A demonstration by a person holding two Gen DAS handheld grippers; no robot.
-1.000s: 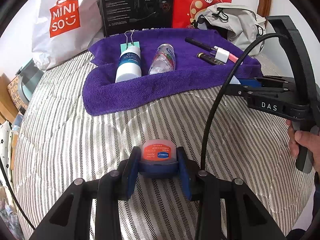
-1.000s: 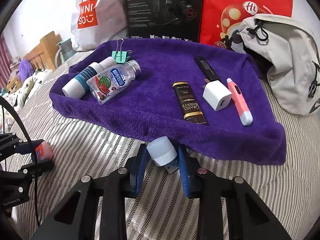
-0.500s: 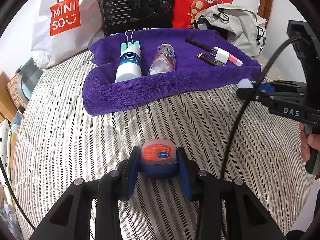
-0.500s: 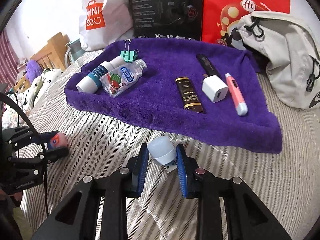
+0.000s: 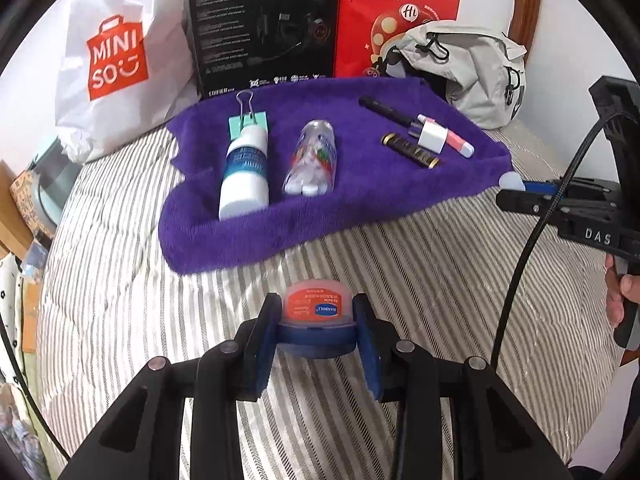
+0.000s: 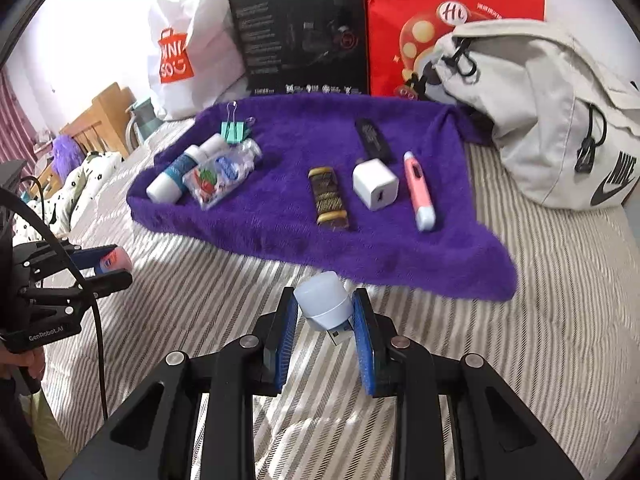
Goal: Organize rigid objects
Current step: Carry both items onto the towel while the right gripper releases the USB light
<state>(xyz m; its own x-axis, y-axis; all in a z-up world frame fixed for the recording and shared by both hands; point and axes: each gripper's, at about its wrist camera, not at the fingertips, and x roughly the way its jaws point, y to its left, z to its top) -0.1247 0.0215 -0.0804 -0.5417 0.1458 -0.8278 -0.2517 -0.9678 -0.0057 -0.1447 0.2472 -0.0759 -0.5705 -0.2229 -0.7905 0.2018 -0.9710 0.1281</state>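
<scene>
Both grippers now sit nearer the purple fleece towel (image 6: 280,216); left gripper (image 5: 316,330) pinches a small orange-labelled jar (image 5: 317,307); right gripper (image 6: 326,320) pinches a white-capped USB plug (image 6: 325,297), its metal connector visible only in the right view.

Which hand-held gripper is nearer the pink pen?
Right. The right hand-held gripper sits at the purple towel's near edge below the pink pen; the left hand-held gripper is farther left.

Black left gripper (image 5: 316,344) with blue-padded fingers (image 5: 370,356), silver screws, black cable (image 5: 520,256).
</scene>
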